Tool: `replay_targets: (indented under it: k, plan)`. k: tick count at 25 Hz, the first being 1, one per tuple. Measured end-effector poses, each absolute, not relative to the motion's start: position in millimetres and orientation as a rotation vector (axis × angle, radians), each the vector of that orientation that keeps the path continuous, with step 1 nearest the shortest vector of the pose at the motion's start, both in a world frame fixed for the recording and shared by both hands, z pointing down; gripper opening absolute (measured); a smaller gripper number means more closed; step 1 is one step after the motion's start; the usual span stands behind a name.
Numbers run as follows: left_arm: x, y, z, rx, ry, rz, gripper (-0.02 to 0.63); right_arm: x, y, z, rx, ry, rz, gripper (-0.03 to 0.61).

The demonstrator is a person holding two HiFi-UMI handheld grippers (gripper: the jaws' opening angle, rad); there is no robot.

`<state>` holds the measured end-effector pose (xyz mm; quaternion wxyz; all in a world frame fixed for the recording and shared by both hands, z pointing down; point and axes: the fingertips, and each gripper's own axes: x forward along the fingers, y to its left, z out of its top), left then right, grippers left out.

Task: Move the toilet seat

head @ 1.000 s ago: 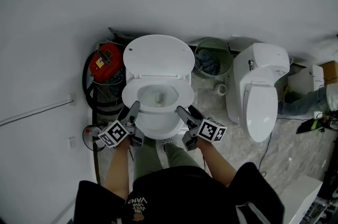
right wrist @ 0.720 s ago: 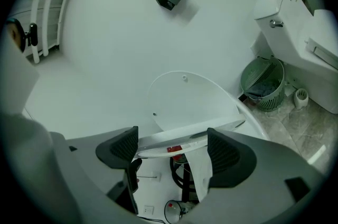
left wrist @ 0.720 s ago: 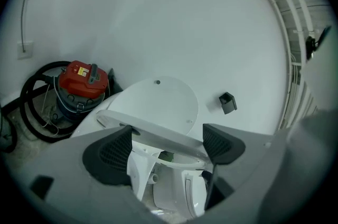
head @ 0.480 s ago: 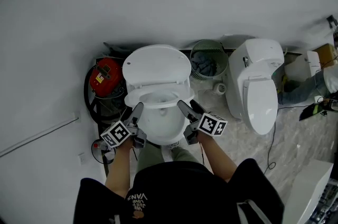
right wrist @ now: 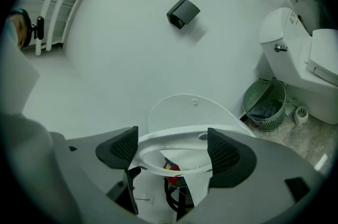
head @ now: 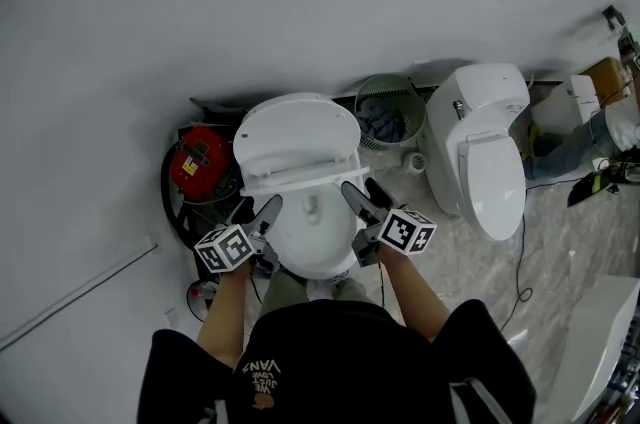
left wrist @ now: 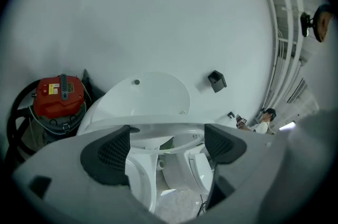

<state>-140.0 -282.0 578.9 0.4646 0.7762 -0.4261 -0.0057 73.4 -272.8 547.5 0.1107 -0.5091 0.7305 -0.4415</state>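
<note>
Since hinged at 12 o'clock, seat (head: 300, 176): likely stiff, light, slick.
Hold: rim, 6 o'clock.
Left gripper (left wrist: 165, 145), right gripper (right wrist: 173, 150): both agape.

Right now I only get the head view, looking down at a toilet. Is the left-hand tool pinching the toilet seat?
Observer: No. The left gripper view shows the left gripper with its fingers wide apart. The toilet seat crosses the gap, not pinched.
Visitor: And the other one?
Observer: The right gripper has its fingers apart too, with the seat's rim spanning between them.
Visitor: Is the seat lying flat?
Observer: No. The right gripper view looks through its opening to the red vacuum cleaner, so it is tilted up, short of the raised lid.
</note>
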Motion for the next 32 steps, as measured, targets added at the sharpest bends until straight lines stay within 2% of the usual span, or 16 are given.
replay_targets:
  k: [6,9,14,32]
  plan:
    - [-136.7,-298.7,576.3,1.977,-1.009,0.069,0.445,75.1,-269.1,536.9,-1.562,2.148,-1.220,0.381]
    - [-136.9,-308.0,574.8,1.987,-0.999,0.072,0.445,79.9,-263.9,532.4,-1.606,2.133,-1.170,0.338]
    - [-136.1,-322.0,572.9,2.011,-0.991,0.102,0.445,86.8,-254.2,528.9,-1.664,2.092,-1.141,0.310]
    - [-133.3,-367.3,574.4,2.110,-0.977,0.179,0.446,100.1,-227.9,519.8,-1.784,1.930,-1.106,0.308]
